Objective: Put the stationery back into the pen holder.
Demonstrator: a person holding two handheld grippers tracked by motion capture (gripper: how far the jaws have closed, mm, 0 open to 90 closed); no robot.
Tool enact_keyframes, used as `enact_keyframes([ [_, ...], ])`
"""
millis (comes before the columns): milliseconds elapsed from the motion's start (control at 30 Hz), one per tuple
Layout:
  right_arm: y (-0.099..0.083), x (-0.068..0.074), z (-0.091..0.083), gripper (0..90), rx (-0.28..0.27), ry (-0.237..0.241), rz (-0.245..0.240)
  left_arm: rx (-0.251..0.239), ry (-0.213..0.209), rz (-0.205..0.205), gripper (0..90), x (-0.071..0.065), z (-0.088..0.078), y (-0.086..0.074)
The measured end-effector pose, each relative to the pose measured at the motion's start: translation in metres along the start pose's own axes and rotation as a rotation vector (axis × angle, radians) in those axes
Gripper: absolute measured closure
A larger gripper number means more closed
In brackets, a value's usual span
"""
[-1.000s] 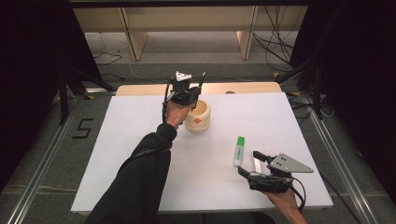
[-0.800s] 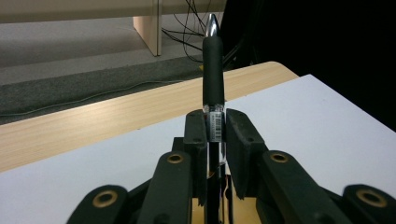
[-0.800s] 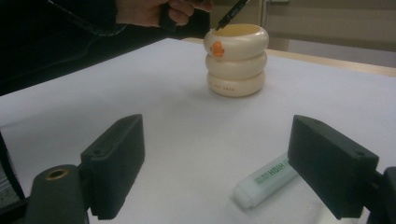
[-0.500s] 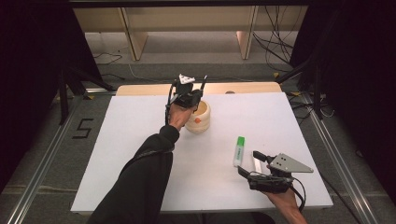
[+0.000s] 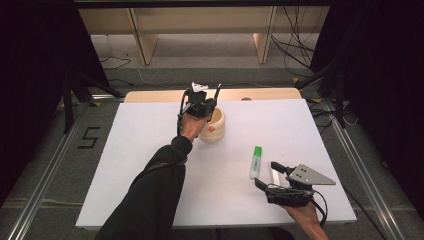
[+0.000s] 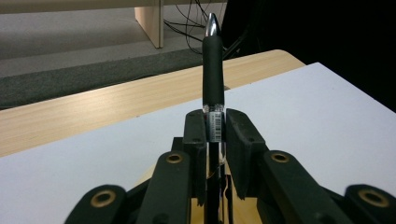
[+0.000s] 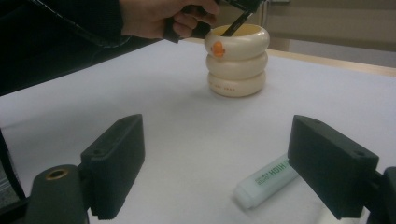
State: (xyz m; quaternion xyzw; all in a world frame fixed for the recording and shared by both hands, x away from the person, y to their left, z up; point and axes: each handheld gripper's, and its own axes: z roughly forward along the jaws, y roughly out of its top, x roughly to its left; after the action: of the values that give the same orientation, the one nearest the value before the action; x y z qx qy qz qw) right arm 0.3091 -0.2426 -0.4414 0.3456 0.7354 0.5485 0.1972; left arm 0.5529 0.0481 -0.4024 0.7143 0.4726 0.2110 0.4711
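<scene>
Moved: left tongs (image 5: 212, 100) shifted slightly, pen (image 6: 213, 70) clamped, tip inside cup (image 5: 214, 126).
Right tongs (image 7: 224, 163): open, idle by marker (image 7: 266, 181).

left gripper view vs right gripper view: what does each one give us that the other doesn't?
Left gripper view alone: the left gripper seen close, jaws shut on a black pen, the barcode label on its barrel between the pads, its silver tip pointing up.

Right gripper view alone: the right gripper with jaws wide open and nothing between them, a green-and-white highlighter lying by one jaw, the cream ringed pen holder with an orange mark, and the person's hand over it.

Both: the pen, the white table cover and the wooden table edge.
</scene>
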Motion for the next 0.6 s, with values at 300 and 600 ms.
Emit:
enact_keyframes([
  [300, 0.000, 0.000, 0.001, 19.7, 0.000, 0.001, 0.001, 0.006, -0.003, -0.019, 70.0, 0.001, -0.004, 0.003],
  [600, 0.000, 0.000, 0.001, 19.7, 0.001, -0.002, 0.001, 0.018, -0.042, -0.054, 42.3, 0.004, -0.028, 0.013],
])
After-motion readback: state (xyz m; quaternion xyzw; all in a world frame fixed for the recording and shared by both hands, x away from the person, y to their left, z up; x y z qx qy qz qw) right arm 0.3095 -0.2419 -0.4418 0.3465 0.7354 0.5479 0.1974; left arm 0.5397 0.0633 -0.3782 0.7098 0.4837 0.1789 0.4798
